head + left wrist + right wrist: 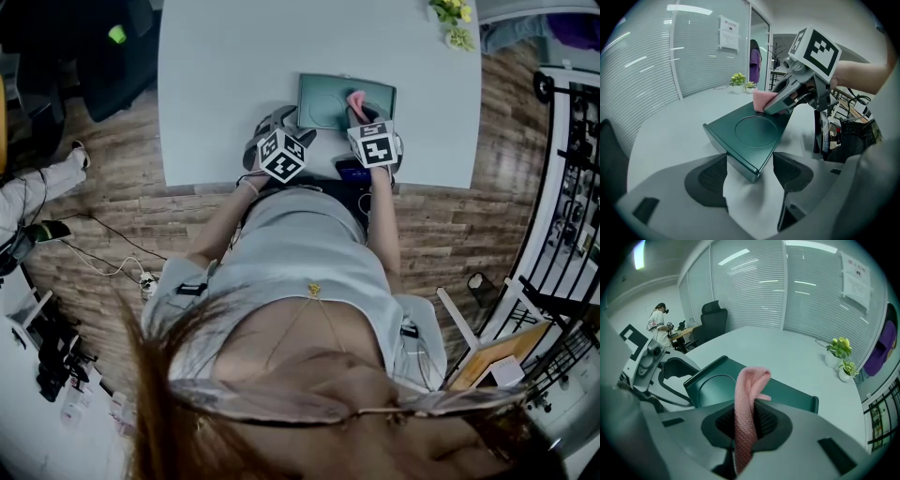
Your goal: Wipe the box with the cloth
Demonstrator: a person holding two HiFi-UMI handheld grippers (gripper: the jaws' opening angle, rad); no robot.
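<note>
The dark green box lies flat on the white surface, its long axis running left to right. The right gripper pinches the pink cloth over it. The left gripper stands wide open, with a box corner between its jaws.

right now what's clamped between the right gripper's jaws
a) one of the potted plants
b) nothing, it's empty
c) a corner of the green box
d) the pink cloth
d: the right gripper view shows the right gripper with its jaws shut on the pink cloth, whose folded end sticks up in front of the green box.
</note>
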